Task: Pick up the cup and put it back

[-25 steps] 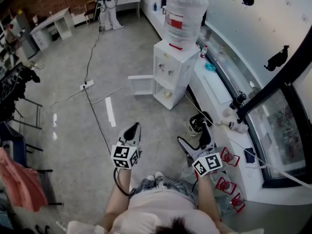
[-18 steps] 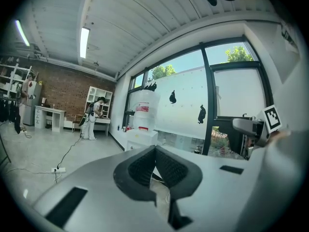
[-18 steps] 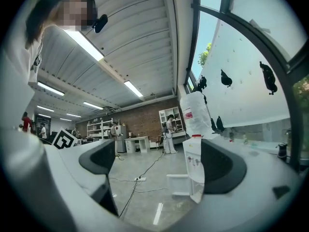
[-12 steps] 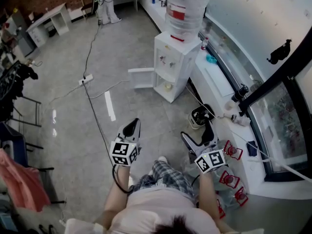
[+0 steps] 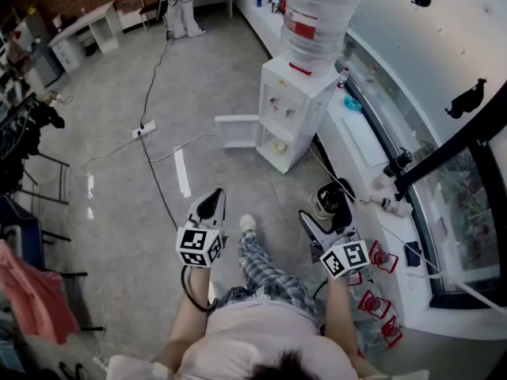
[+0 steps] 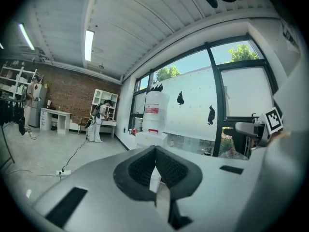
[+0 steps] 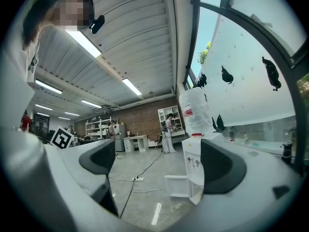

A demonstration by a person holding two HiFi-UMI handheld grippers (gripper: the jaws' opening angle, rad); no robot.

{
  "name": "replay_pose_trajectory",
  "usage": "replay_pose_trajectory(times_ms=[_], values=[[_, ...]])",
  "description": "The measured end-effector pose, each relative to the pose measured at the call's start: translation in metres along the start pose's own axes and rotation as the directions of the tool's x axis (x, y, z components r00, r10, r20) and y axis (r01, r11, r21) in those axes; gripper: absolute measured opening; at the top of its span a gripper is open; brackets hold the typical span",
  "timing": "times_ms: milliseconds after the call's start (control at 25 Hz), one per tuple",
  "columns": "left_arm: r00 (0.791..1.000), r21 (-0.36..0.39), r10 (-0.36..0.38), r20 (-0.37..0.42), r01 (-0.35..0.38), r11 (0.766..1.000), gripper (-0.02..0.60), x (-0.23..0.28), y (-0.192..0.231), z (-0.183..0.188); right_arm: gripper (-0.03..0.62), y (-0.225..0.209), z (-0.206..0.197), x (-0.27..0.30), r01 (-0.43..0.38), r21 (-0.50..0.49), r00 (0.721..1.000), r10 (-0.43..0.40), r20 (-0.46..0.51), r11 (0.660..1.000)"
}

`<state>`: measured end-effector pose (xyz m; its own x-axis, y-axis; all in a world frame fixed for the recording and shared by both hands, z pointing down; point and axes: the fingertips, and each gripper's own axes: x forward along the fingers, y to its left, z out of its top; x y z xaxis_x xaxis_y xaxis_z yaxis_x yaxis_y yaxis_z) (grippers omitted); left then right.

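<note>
A white water dispenser [image 5: 295, 109] with a large bottle [image 5: 317, 18] on top stands by the window counter, a few steps ahead. Its lower door [image 5: 236, 131] hangs open, and a small pale object [image 5: 279, 146], possibly the cup, sits inside the compartment. My left gripper [image 5: 211, 205] is held over the floor with its jaws together and nothing in them. My right gripper [image 5: 325, 216] is open and empty. Between the right gripper's jaws the dispenser [image 7: 195, 168] shows with its open door [image 7: 176, 185]. Beyond the left gripper [image 6: 155, 178], the bottle [image 6: 151, 111] shows far off.
A power strip [image 5: 143, 128] and its black cable cross the floor on the left. A black-and-white kettle-like vessel [image 5: 329, 200] stands on the floor by the long white counter [image 5: 356, 133]. Red-framed items [image 5: 380, 256] lie at the right. A person [image 5: 181, 10] stands at a far desk.
The person has stepped forward, one leg now swung out between the grippers. The dispenser sits slightly lower and more to the right in view. Both grippers keep their states.
</note>
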<state>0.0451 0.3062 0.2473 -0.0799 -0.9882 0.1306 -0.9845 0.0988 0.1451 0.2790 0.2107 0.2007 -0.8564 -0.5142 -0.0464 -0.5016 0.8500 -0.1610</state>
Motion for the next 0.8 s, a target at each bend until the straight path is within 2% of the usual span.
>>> replay_pose_trajectory(times_ms=[240, 480, 800], values=[[1.0, 0.01, 0.016, 0.02, -0.016, 1.0, 0.025, 0.055, 0.036, 0.009, 0.54, -0.025, -0.005, 0.066, -0.021, -0.018, 1.0, 0.021, 0.005, 1.0], [0.999, 0.023, 0.033, 0.0, -0.033, 0.999, 0.025, 0.125, 0.088, 0.026, 0.54, -0.053, -0.004, 0.153, -0.02, -0.022, 1.0, 0.02, -0.007, 1.0], [0.998, 0.032, -0.005, -0.056, 0.007, 0.999, 0.026, 0.22, 0.124, 0.035, 0.54, -0.096, -0.015, 0.245, -0.005, 0.012, 0.999, 0.006, -0.049, 1.0]])
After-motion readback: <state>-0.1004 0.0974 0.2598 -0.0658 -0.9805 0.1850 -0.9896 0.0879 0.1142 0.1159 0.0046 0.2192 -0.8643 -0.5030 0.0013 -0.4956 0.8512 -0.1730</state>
